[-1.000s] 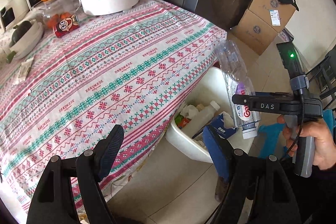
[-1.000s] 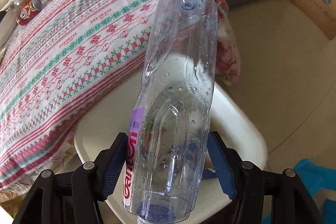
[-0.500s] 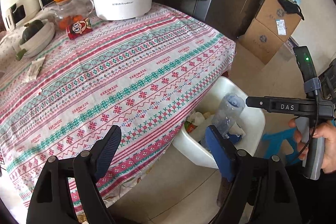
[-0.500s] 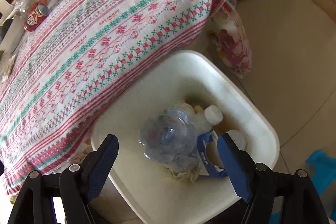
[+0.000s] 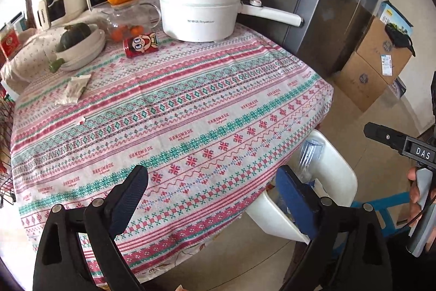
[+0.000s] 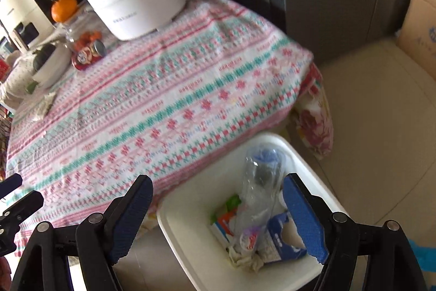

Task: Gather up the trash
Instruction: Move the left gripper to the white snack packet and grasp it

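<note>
A clear plastic bottle (image 6: 259, 192) stands tilted in the white trash bin (image 6: 313, 162) on the floor beside the table; its top also shows in the left wrist view (image 5: 310, 154). The bin (image 5: 340, 176) also holds a blue carton (image 6: 280, 242) and other scraps. My right gripper (image 6: 218, 209) is open and empty above the bin. My left gripper (image 5: 212, 192) is open and empty over the table's front edge. On the patterned tablecloth (image 5: 174, 111) lie a crumpled wrapper (image 5: 73, 89), a small paper scrap (image 5: 81, 121) and a red can (image 5: 140, 44) on its side.
A white electric pot (image 5: 199, 10), a glass jar with an orange on it (image 5: 122, 15) and a bowl holding a dark squash (image 5: 79, 42) stand at the table's back. A dark fridge (image 5: 327, 4) and cardboard boxes (image 5: 373, 64) are at the right.
My right gripper opened and the bottle dropped into the bin. Both grippers then pulled back and up, swinging toward the table.
</note>
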Demonstrator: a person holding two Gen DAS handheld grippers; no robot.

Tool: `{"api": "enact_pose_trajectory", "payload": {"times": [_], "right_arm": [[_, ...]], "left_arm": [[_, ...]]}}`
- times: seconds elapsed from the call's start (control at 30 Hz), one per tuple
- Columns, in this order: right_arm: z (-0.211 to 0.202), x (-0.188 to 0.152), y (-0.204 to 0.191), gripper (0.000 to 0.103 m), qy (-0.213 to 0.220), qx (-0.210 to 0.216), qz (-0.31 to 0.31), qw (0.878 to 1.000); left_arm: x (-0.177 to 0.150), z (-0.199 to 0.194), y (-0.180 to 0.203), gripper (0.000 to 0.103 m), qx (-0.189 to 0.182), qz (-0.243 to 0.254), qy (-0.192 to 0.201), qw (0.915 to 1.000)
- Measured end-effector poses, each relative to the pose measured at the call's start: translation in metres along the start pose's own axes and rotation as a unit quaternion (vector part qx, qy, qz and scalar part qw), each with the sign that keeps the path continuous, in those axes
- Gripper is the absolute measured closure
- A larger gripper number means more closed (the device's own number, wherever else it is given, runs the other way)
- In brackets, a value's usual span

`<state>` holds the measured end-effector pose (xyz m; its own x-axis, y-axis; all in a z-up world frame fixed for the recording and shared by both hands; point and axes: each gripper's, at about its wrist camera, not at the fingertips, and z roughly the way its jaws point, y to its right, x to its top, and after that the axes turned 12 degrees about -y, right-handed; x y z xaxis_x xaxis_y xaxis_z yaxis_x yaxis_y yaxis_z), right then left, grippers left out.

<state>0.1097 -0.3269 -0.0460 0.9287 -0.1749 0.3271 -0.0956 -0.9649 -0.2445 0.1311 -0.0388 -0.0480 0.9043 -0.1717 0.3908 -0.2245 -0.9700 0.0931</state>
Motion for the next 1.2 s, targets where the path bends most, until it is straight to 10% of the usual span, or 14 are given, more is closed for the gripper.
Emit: {"api": "enact_pose_trajectory", "payload": {"times": [0.4, 0.77, 0.9, 1.07, 1.2], "right_arm": [[-0.004, 0.027, -0.047, 0.005, 0.067, -0.006, -0.007, 0.998], [0.032, 0.058, -0.128, 0.0, 0.068, -0.012, -0.125, 0.99], [0.062, 0.08, -0.149, 0.0, 0.05, 0.0, -0.148, 0.988], [0.099, 0.104, -0.169, 0.0, 0.05, 0.0, -0.158, 0.986], [0.13, 0.12, -0.18, 0.0, 0.036, 0.012, -0.158, 0.987]], "left_arm": [[0.023, -0.033, -0.077, 0.0, 0.034, -0.09, 0.096, 0.9907], [0.034, 0.004, -0.198, 0.0, 0.133, -0.096, 0.06, 0.9846], [0.045, 0.035, -0.236, 0.0, 0.119, -0.109, 0.044, 0.986], [0.075, 0.071, -0.263, 0.028, 0.131, -0.081, 0.034, 0.9875], [0.098, 0.09, -0.282, 0.03, 0.1, -0.089, 0.037, 0.9902]]}}
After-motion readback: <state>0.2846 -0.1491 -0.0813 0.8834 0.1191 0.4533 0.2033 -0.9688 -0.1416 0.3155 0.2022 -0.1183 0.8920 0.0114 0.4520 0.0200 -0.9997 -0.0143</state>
